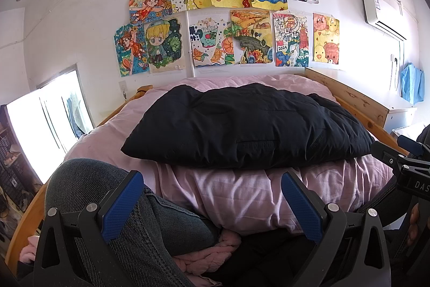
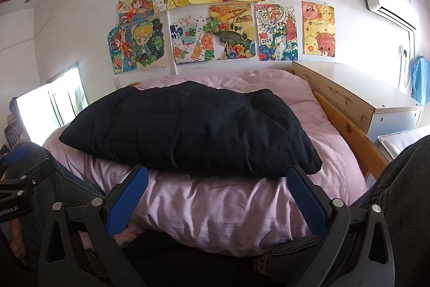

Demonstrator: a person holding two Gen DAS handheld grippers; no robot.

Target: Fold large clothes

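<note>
A black padded garment (image 1: 242, 125) (image 2: 188, 128) lies folded into a thick rectangle on the pink bedding (image 1: 236, 195) (image 2: 215, 211). My left gripper (image 1: 212, 184) is open, its blue pads wide apart, held back from the garment's near edge and holding nothing. My right gripper (image 2: 217, 179) is open too, just short of the garment's near edge, with nothing between its fingers. The right gripper also shows at the right edge of the left wrist view (image 1: 403, 160), and the left gripper at the left edge of the right wrist view (image 2: 16, 174).
A person's knees in grey jeans (image 1: 113, 195) (image 2: 397, 201) flank the bedding. A wooden bed frame (image 2: 346, 131) runs along the right, with a white cabinet (image 2: 376, 98) beyond it. Drawings (image 1: 228, 18) cover the wall. A bright window (image 1: 45, 125) is at left.
</note>
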